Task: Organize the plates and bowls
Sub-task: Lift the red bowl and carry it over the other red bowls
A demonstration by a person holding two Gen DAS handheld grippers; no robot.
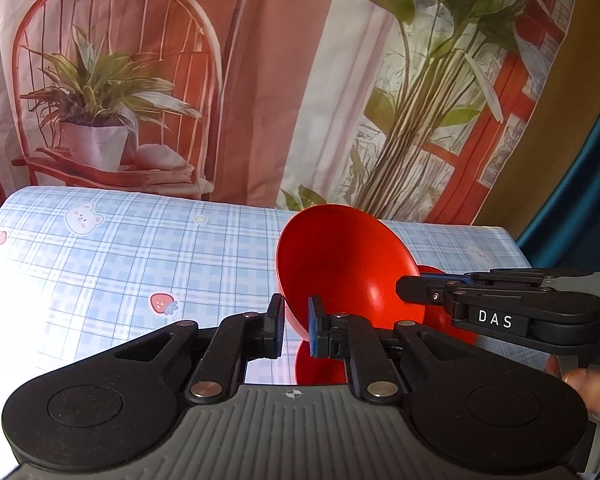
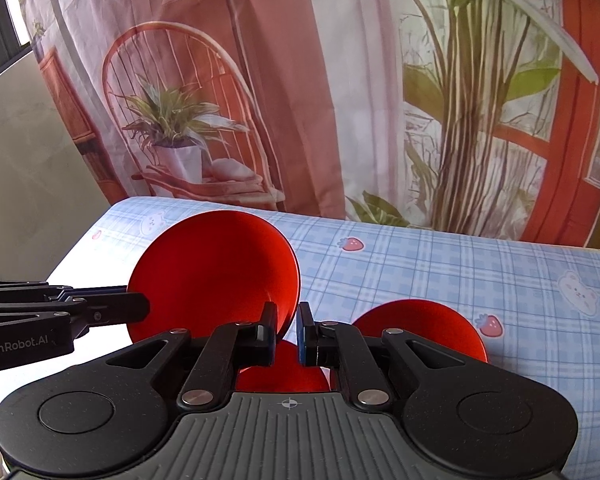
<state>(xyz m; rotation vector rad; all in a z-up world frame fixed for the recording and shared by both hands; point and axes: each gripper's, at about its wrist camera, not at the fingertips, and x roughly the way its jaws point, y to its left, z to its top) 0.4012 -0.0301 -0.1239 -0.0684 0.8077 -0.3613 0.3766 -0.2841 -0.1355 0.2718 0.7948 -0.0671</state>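
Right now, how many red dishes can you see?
3: a tilted red bowl pinched by both grippers, one dish on the tablecloth right of it, another beneath; more may be hidden.

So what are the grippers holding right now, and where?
Both grip one tilted red bowl by its rim: left gripper and right gripper on opposite edges.

A blue checked tablecloth (image 1: 140,248) is lying spread out; behind it a printed curtain (image 1: 260,80) showing plants and a chair is hanging.
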